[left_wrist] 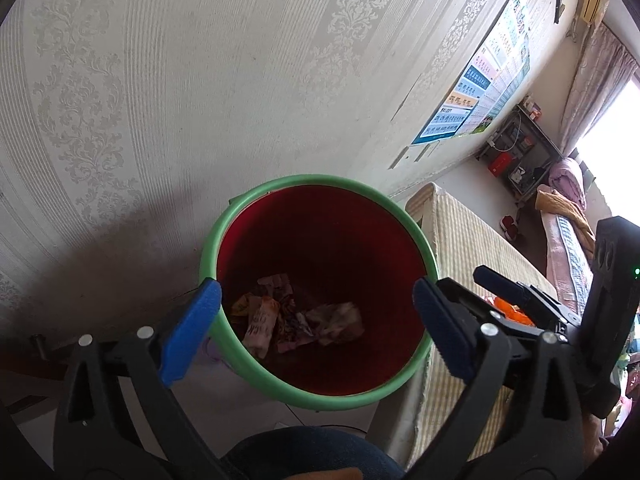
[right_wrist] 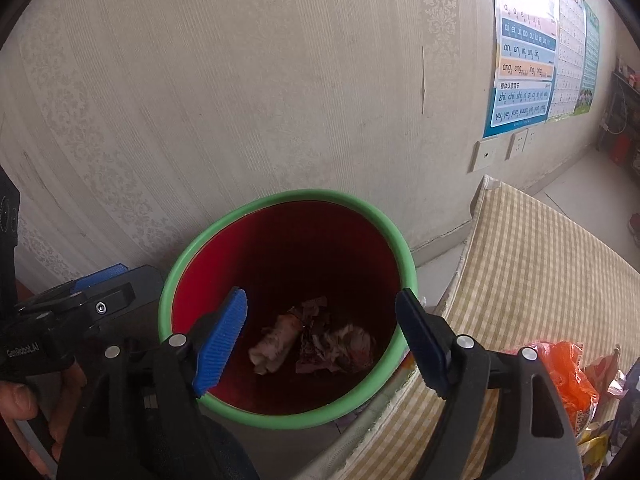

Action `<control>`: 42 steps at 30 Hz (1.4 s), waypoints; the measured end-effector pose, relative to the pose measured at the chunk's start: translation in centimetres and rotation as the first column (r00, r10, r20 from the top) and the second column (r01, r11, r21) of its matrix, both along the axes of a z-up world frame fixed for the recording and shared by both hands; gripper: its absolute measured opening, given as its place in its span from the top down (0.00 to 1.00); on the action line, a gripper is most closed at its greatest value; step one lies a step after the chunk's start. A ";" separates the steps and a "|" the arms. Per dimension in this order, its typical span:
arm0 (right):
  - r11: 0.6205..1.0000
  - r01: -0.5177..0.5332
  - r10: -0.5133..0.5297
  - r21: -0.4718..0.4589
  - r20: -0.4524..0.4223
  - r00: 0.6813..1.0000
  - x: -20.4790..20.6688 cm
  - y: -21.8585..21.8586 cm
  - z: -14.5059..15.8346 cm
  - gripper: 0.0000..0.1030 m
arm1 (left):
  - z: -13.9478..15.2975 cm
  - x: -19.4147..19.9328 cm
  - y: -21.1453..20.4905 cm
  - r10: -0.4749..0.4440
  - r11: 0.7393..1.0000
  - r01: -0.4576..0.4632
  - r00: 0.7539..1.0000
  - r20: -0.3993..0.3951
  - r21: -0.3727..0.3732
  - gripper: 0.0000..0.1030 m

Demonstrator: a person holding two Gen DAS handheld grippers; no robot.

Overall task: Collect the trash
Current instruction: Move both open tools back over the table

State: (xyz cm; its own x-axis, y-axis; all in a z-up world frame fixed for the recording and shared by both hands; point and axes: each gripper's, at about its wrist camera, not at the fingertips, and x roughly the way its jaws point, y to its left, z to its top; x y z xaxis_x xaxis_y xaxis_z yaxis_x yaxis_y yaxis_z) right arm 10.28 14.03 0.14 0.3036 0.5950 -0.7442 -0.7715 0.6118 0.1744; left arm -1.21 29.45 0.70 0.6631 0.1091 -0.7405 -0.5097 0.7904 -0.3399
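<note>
A red bin with a green rim (left_wrist: 256,196) (right_wrist: 224,216) stands on the floor against the wall. Crumpled wrappers and paper scraps (left_wrist: 296,320) (right_wrist: 316,340) lie at its bottom. My left gripper (left_wrist: 316,328) hangs over the bin's mouth, jaws wide apart and nothing between them. My right gripper (right_wrist: 322,342) is above the bin too, open and empty. The right gripper (left_wrist: 500,286) shows at the right of the left wrist view; the left gripper (right_wrist: 92,292) shows at the left of the right wrist view, with a hand (right_wrist: 20,404) below it.
A surface under a yellow checked cloth (left_wrist: 472,248) (right_wrist: 532,280) lies right of the bin. More wrappers, an orange bag (right_wrist: 568,372) among them, sit on it near the right gripper. Patterned wallpaper and posters (right_wrist: 528,48) are behind. A knee in dark trousers (left_wrist: 312,456) is below.
</note>
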 end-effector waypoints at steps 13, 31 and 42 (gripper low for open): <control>0.999 0.051 -0.051 0.001 0.009 0.999 -1.6 -6.1 1.3 0.09 | -0.2 -0.3 -3.6 -0.056 0.998 0.056 0.998 -0.025 0.005 0.05; 0.957 0.289 -0.289 -0.023 0.021 0.957 -3.0 -24.2 2.4 0.09 | 1.4 1.6 -13.2 -0.234 0.972 0.234 0.972 -0.007 0.031 0.05; 0.881 0.470 -0.470 -0.049 0.014 0.883 -3.2 -34.7 1.7 0.09 | 1.0 4.1 -23.0 -0.371 0.913 0.370 0.928 -0.028 0.169 0.05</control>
